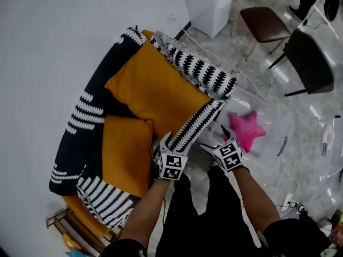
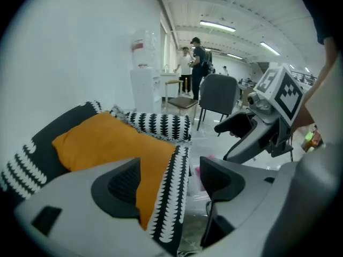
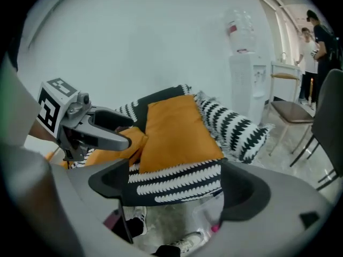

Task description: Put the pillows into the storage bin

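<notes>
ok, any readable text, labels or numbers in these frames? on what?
No text can be read.
Cubes on left gripper and right gripper: square marker patterns only, no letters.
Water dispenser bottle, red label: too blurred to read.

Matt woven orange cloth on the pillows (image 1: pixel 155 92). Black-and-white patterned cloth on the throw (image 1: pixel 201 123). Clear glossy plastic on the storage bin (image 1: pixel 270 116); pink plush on the star cushion (image 1: pixel 246 130). Polished, reflective stone-look floor (image 1: pixel 252 63). Matt grey plastic on the left gripper (image 2: pixel 170 183), with ribbed black pads (image 2: pixel 118 189).
</notes>
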Demonstrator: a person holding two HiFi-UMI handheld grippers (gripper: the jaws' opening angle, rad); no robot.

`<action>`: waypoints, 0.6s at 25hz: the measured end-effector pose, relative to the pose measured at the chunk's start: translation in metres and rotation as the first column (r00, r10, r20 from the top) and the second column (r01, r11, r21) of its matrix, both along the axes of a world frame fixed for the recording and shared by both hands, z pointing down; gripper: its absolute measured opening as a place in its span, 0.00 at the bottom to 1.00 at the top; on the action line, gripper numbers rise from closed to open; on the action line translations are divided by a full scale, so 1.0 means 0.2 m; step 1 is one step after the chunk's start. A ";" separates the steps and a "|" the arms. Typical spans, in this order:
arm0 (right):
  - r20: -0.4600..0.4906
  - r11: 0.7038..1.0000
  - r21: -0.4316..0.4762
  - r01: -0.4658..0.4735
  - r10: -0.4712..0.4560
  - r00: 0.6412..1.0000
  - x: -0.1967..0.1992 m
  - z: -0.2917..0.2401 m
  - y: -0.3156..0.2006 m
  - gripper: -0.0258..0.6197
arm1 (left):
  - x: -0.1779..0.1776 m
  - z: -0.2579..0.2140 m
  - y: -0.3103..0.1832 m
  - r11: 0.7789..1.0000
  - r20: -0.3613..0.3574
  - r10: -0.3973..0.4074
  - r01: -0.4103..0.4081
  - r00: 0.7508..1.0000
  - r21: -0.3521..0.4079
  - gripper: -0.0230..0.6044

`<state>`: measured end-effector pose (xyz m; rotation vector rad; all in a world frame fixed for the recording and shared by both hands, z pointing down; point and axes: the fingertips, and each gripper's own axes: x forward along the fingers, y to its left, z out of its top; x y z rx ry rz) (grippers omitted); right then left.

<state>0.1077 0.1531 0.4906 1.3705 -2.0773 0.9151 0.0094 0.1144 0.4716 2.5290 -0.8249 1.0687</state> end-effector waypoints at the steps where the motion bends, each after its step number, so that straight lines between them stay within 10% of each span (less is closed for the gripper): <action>1: 0.002 0.999 -0.004 0.033 -0.033 0.999 -0.11 0.00 -0.02 0.89 | -0.09 0.00 -0.01 1.000 -0.001 -0.026 0.026 1.000 0.001 0.59; 7: 0.002 0.973 0.000 0.232 -0.232 0.973 -0.67 0.00 -0.17 0.89 | -0.66 0.02 -0.05 0.976 -0.014 -0.216 0.216 0.976 -0.015 0.59; 15: -0.027 0.912 -0.026 0.409 -0.409 0.912 -1.29 0.10 -0.39 0.89 | -1.40 0.10 -0.01 0.886 -0.024 -0.462 0.460 0.887 -0.048 0.59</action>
